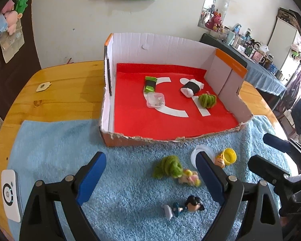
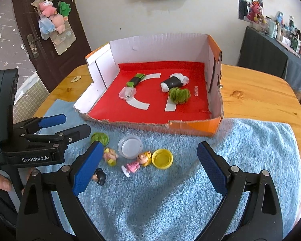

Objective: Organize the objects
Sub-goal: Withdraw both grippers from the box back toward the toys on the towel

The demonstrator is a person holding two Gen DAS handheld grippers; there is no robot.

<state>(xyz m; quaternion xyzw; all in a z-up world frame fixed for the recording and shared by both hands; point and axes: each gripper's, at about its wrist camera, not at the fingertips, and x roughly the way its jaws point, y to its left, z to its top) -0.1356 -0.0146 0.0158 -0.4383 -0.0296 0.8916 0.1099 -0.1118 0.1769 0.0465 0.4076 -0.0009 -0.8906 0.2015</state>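
Observation:
A cardboard box (image 1: 108,110) (image 2: 216,104) with a red lining stands on a blue towel (image 1: 50,146) (image 2: 250,150). Inside lie a green roll (image 1: 150,83), a white roll with a black band (image 1: 191,87), a clear case (image 1: 155,100) and a green scrunchie (image 1: 207,100). On the towel lie another green scrunchie (image 1: 169,166) (image 2: 100,137), a small pink-yellow toy (image 1: 189,177), a dark-haired figurine (image 1: 185,205) (image 2: 99,176), a pink-dress figurine (image 2: 137,163), a clear lid (image 2: 129,146) and a yellow lid (image 1: 229,156) (image 2: 162,158). My left gripper (image 1: 150,172) and right gripper (image 2: 148,164) are open and empty above them.
The towel lies on a round wooden table (image 1: 60,84) (image 2: 260,92). A white device (image 1: 10,194) sits at the towel's left edge. A small card (image 1: 43,86) lies on the wood. A dark cluttered side table (image 1: 260,68) stands at the right.

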